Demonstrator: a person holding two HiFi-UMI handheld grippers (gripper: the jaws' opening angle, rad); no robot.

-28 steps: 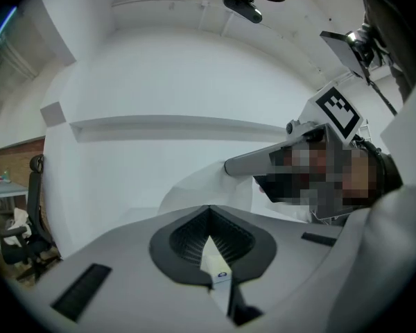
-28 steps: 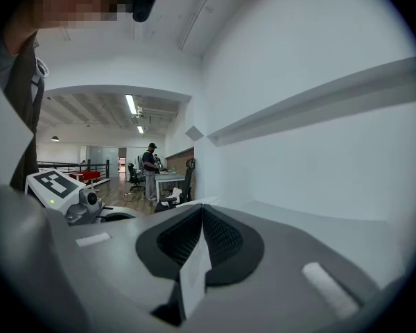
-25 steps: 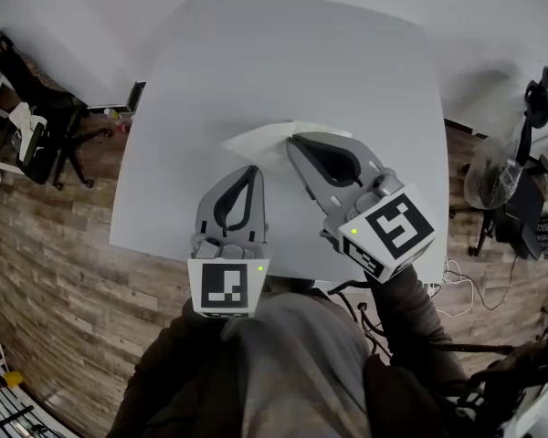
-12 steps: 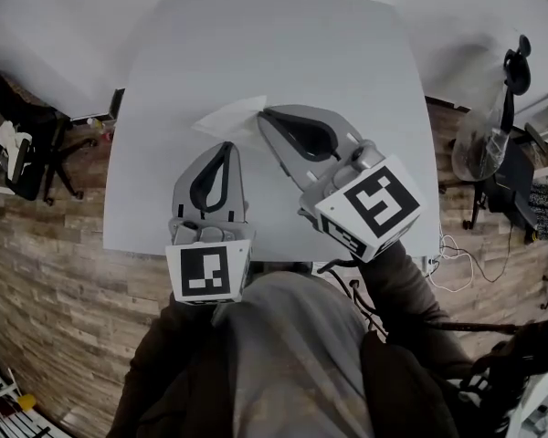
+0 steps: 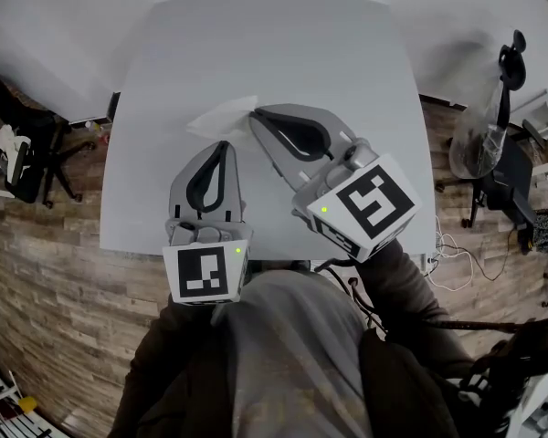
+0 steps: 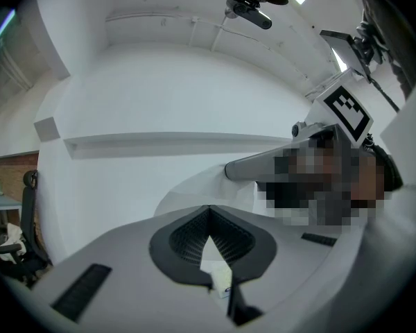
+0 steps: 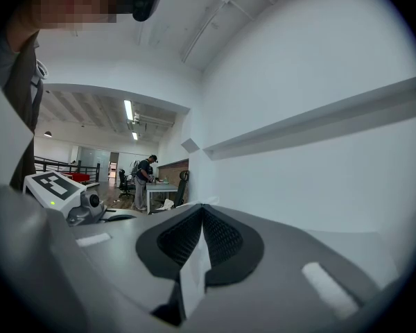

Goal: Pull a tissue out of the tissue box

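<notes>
Right gripper (image 5: 254, 113): clamped tight on a corner of the tissue (image 5: 221, 117) and held out level over the desk (image 5: 283, 44).
Tissue: a white sheet, spread out to the left of the right gripper's tip. It's seen over the desk's left half, near the left edge. Whether the desk top is touched can't be told tbh.
Left gripper (image 5: 222, 145): jaws pressed together, pointed level, tip just beside the tissue's near side. A white bit is seen in the gap behind the tips, and what it is can't be made out.
Both grippers: seen side by side over the desk's near half, the left one nearer the near edge.
Off the desk: an office chair (image 5: 23, 158) is parked on the wood-look floor past the left edge.
</notes>
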